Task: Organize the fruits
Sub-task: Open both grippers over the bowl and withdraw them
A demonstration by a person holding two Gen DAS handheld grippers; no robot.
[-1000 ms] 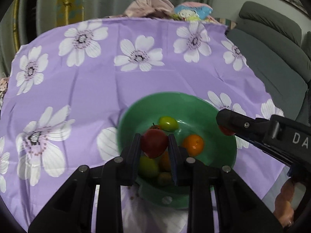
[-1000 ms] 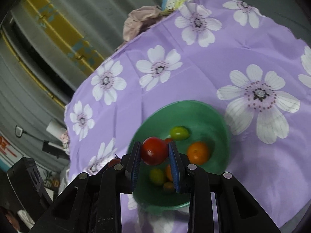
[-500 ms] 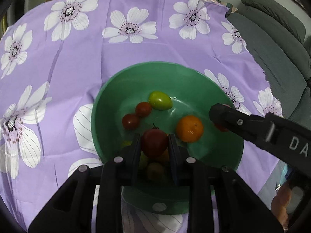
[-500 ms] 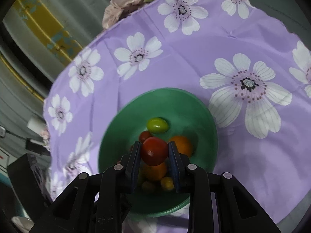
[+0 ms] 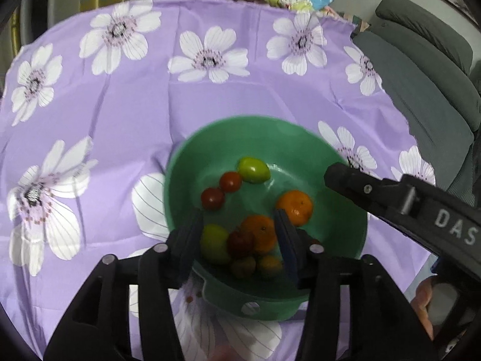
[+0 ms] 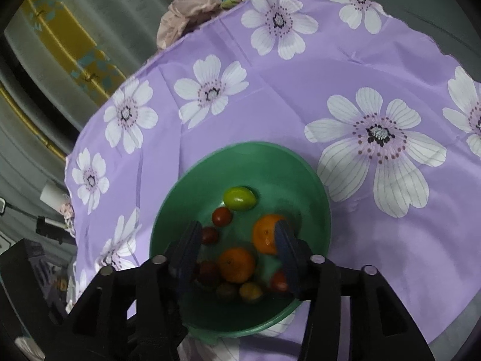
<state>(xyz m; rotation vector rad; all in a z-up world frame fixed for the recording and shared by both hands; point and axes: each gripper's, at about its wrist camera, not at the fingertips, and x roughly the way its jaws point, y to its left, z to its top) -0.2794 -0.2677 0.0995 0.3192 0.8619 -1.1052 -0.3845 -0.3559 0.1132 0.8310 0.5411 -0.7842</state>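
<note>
I see the green bowl point(image 5: 210, 138) on the purple flowered cloth point(image 5: 120, 114). Inside lie two oranges point(image 6: 266, 237), a green tomato point(image 6: 239, 198), small red tomatoes point(image 5: 230, 181) and some yellowish fruits, all together. My left gripper point(image 5: 239, 234) hangs above them with jaws wide apart, holding nothing. My right gripper point(image 6: 237, 246) is the same, spread and empty.

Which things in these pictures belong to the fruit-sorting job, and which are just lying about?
Belong to the job:
green bowl
oranges
red tomatoes
green fruit
left gripper, open
right gripper, open

Just lying about:
flowered cloth
sofa
bundled fabric
</note>
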